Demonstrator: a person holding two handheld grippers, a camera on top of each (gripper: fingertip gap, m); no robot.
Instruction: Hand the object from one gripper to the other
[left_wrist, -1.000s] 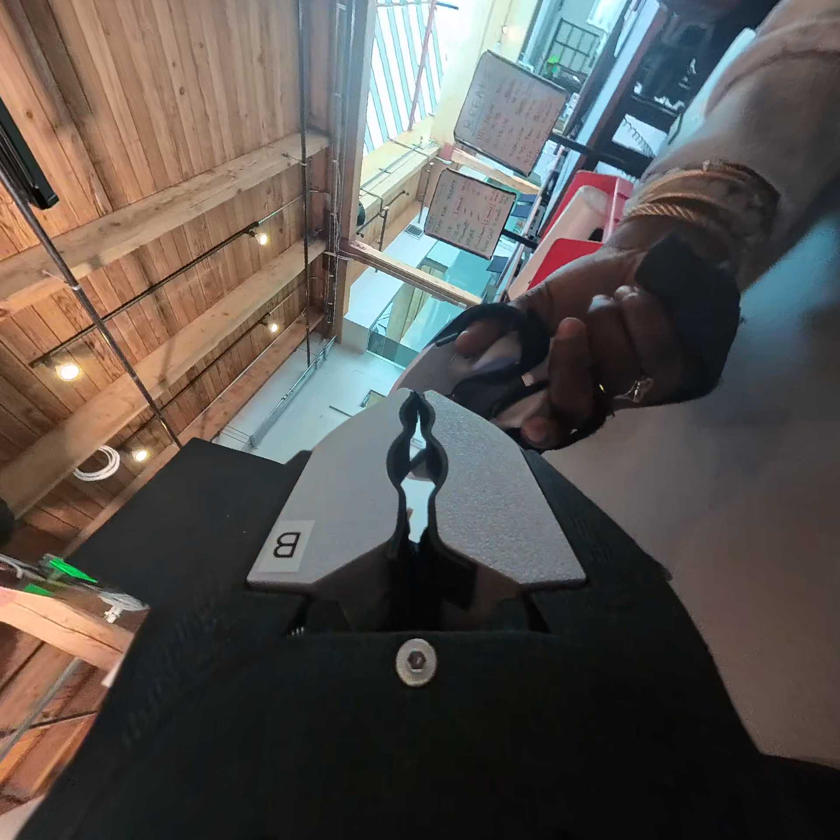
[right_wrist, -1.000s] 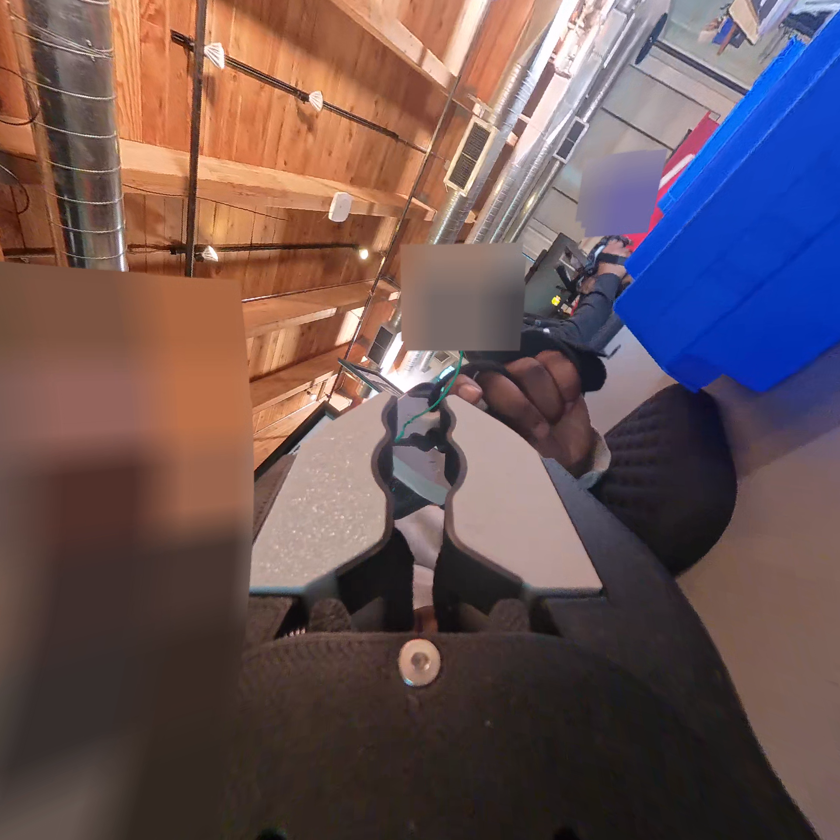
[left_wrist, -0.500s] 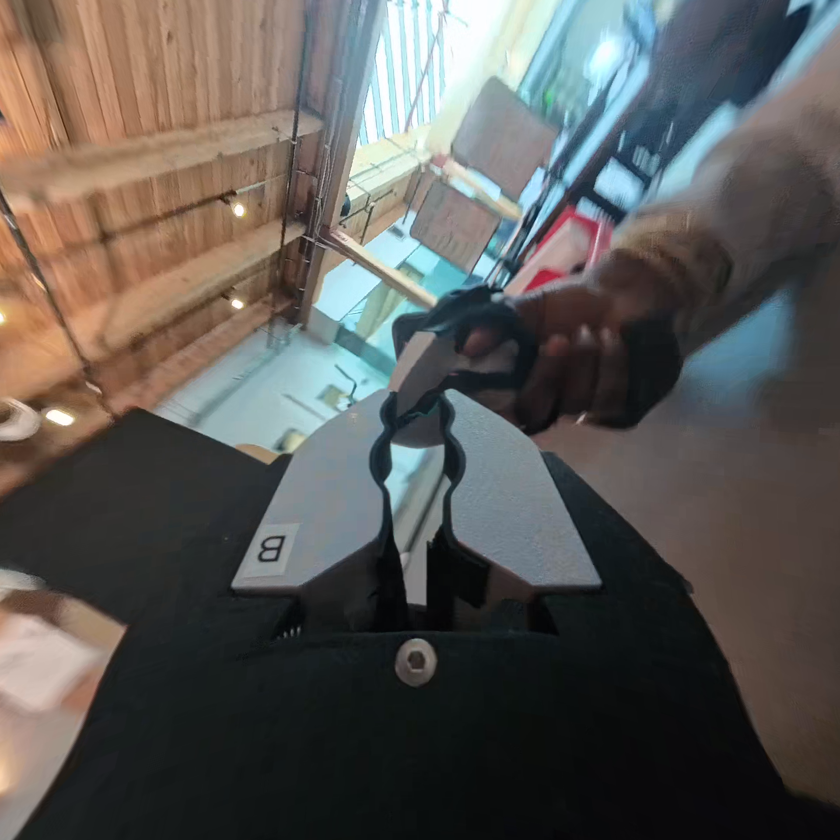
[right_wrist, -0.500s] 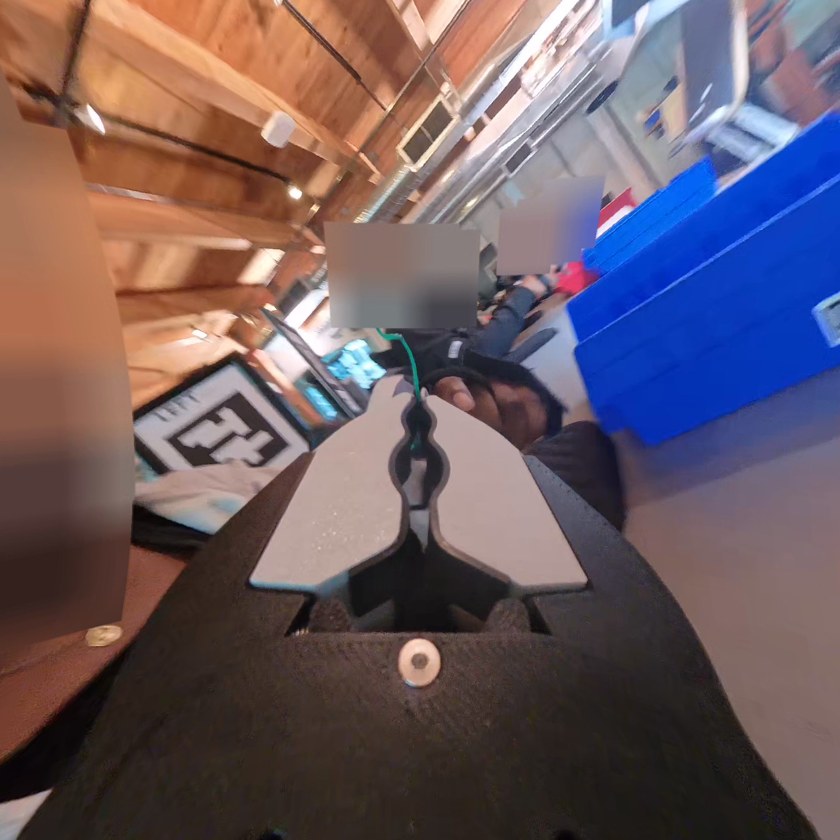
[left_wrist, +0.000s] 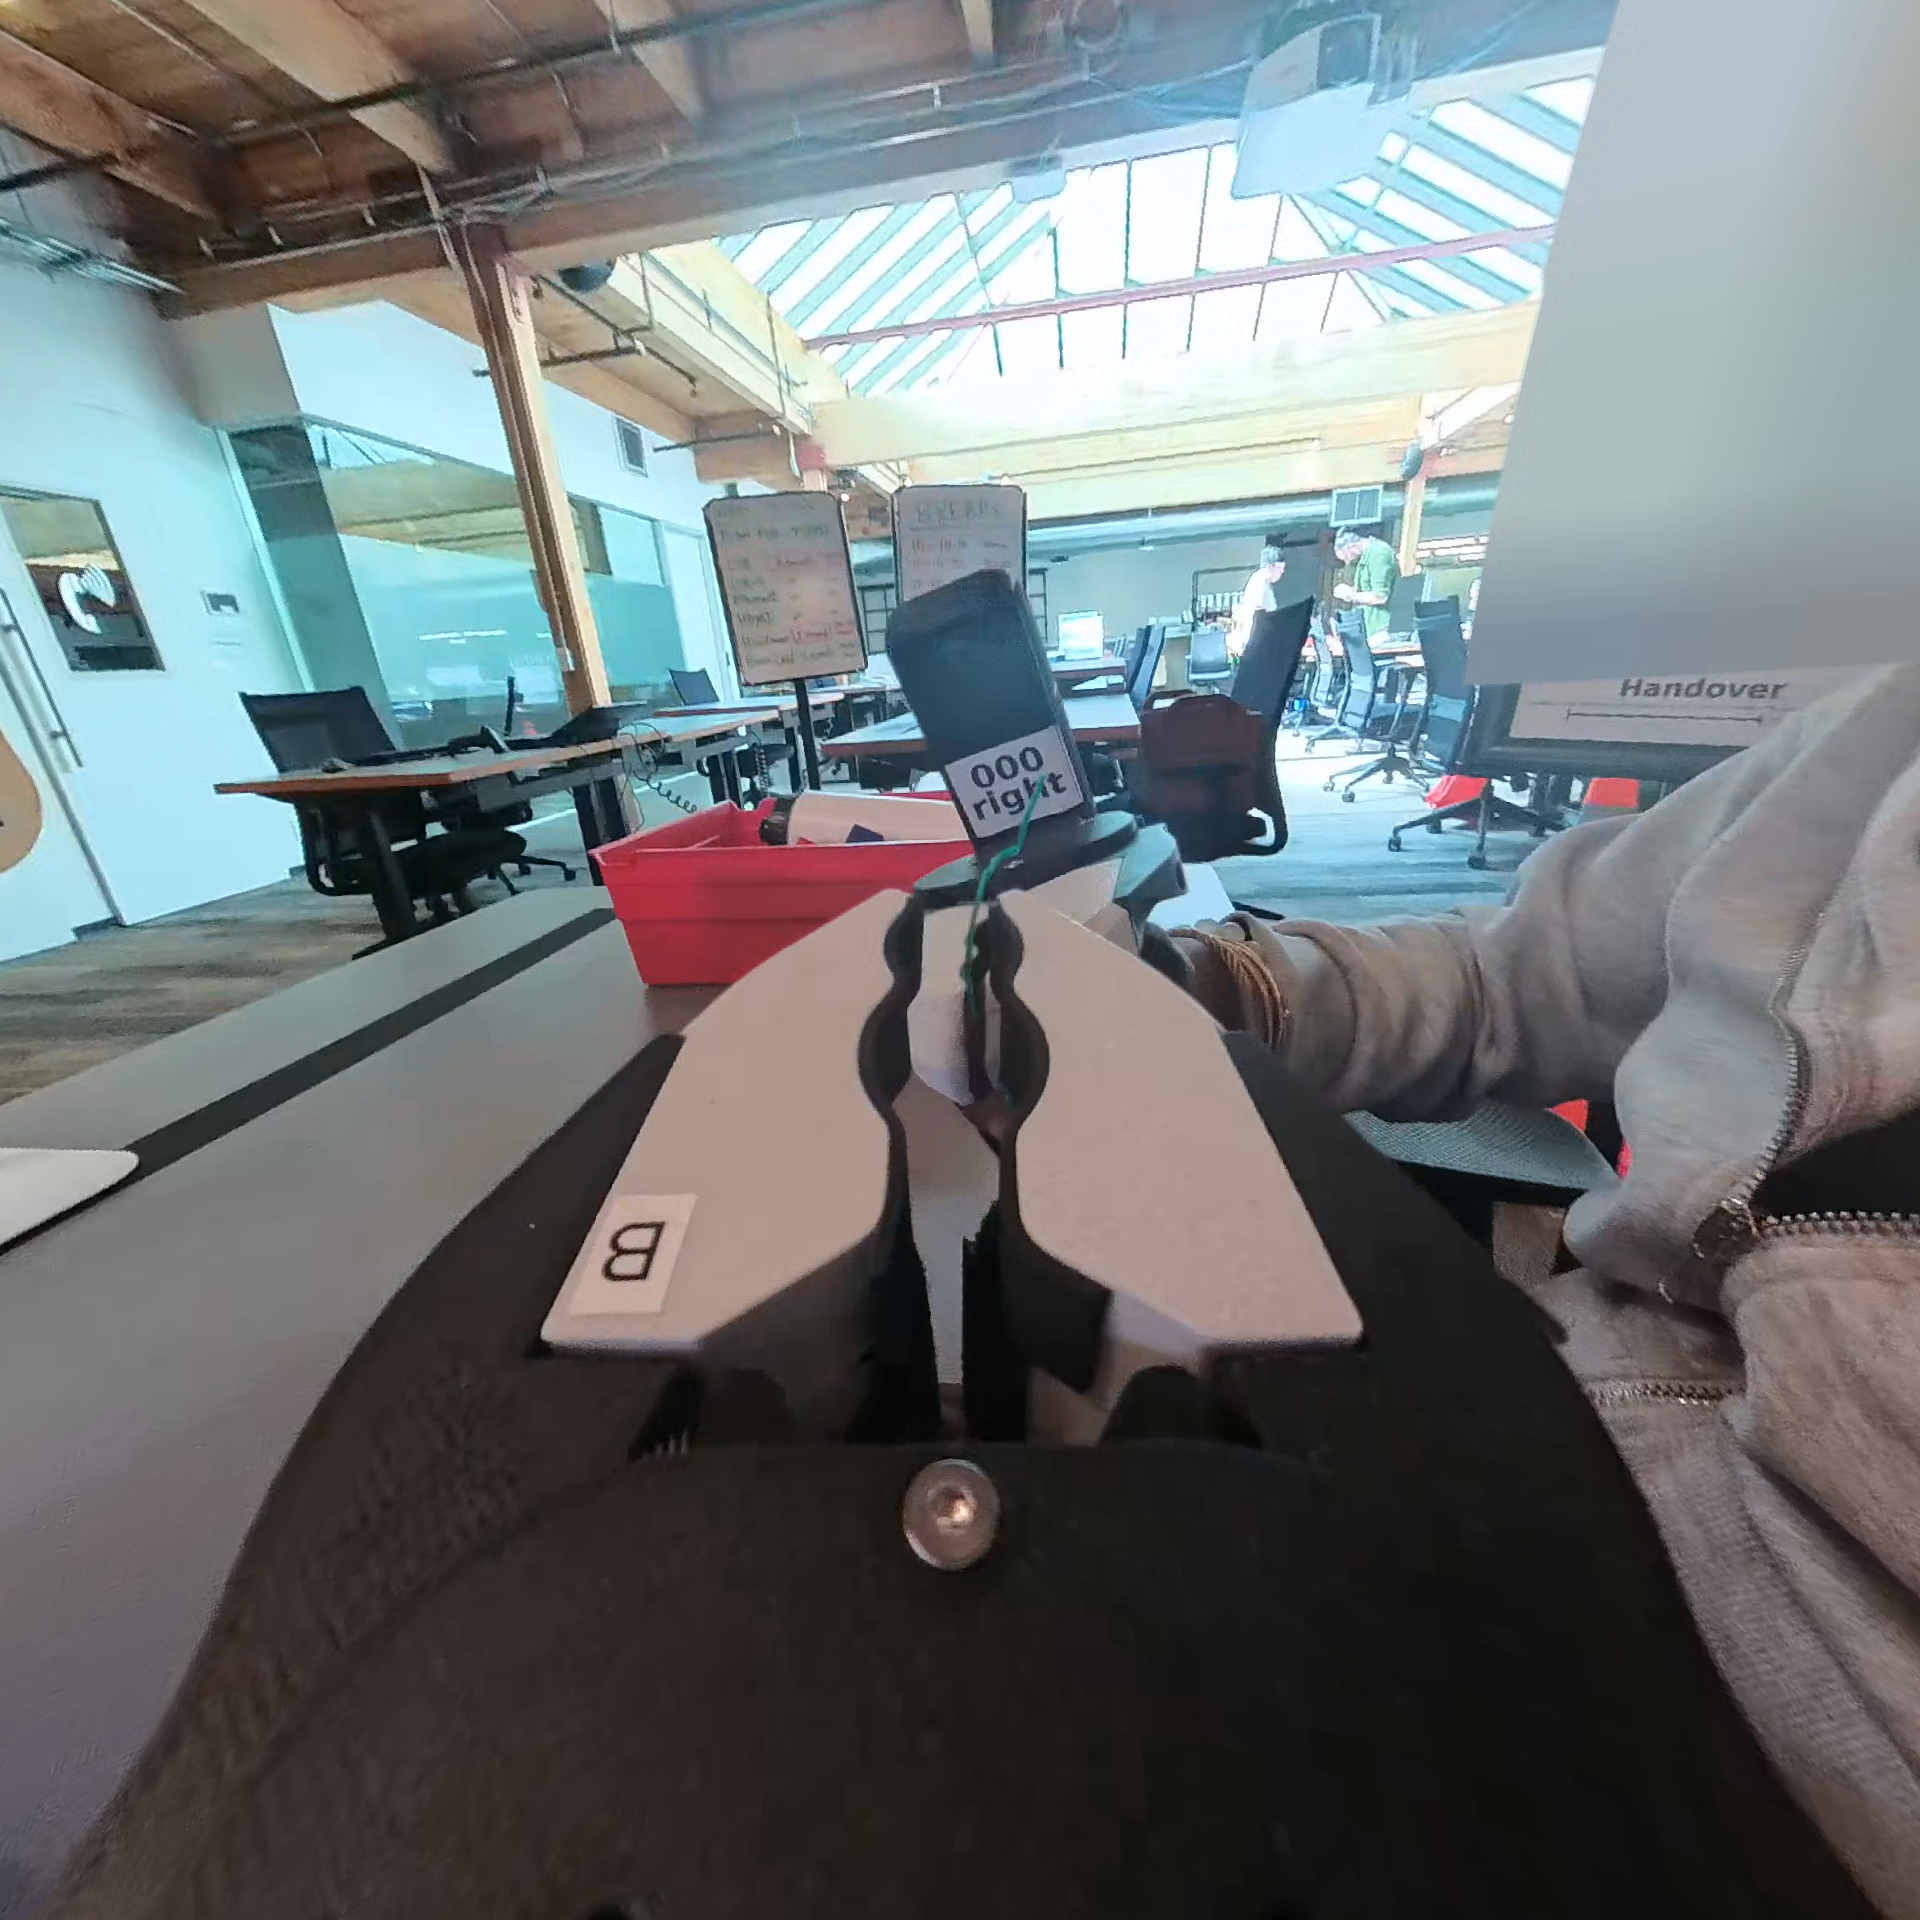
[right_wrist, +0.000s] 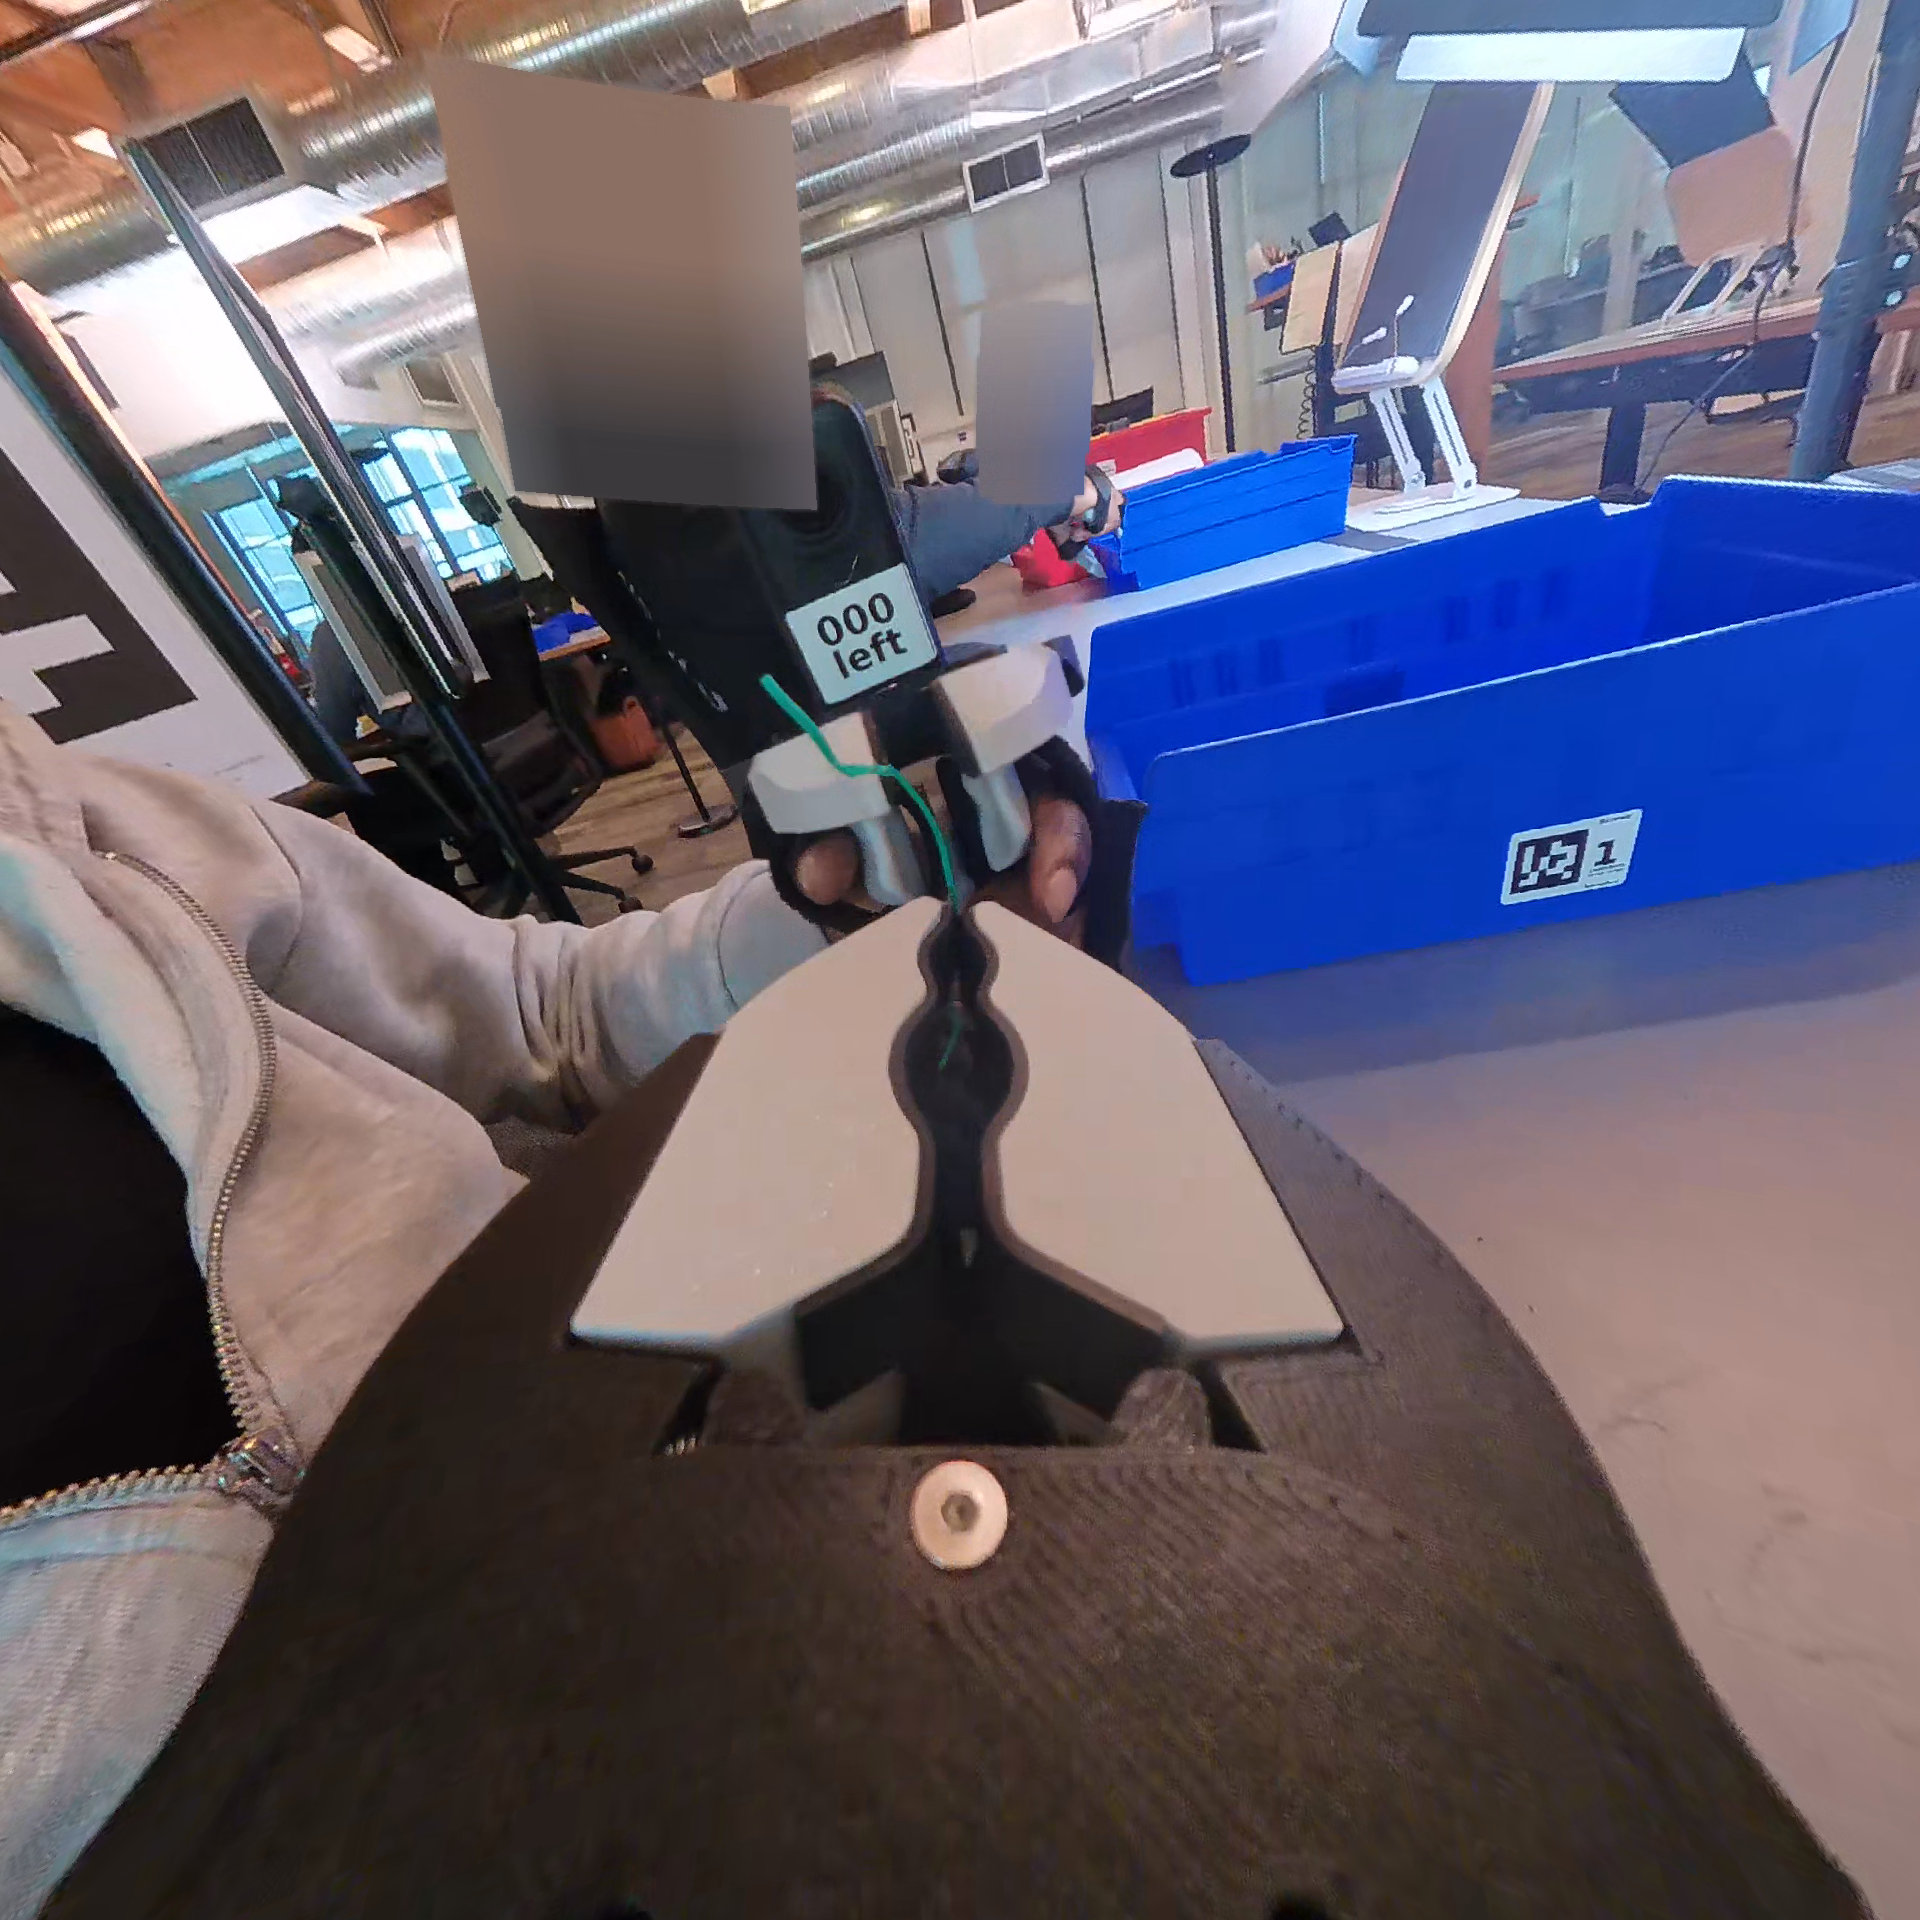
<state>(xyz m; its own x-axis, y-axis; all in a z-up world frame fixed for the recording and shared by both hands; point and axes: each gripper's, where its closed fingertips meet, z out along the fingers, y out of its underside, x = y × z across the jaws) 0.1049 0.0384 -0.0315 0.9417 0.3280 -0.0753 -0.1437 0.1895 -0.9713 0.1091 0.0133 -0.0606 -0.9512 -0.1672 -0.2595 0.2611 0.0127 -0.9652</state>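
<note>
Open-plan office with workshop use: desks, office chairs, whiteboards, skylight, exposed ducts, blue bins

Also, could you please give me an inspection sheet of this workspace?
Surface: grey tabletop.
Job's things: thin green wire, pinched by the right tongs.
Clutter: blue bin; red bin.
Grippers: right tongs shut on the green wire; left tongs open, with the wire running between the fingers.
Cables: nothing seen.
Surroundings: office desks, chairs, whiteboards.
</note>
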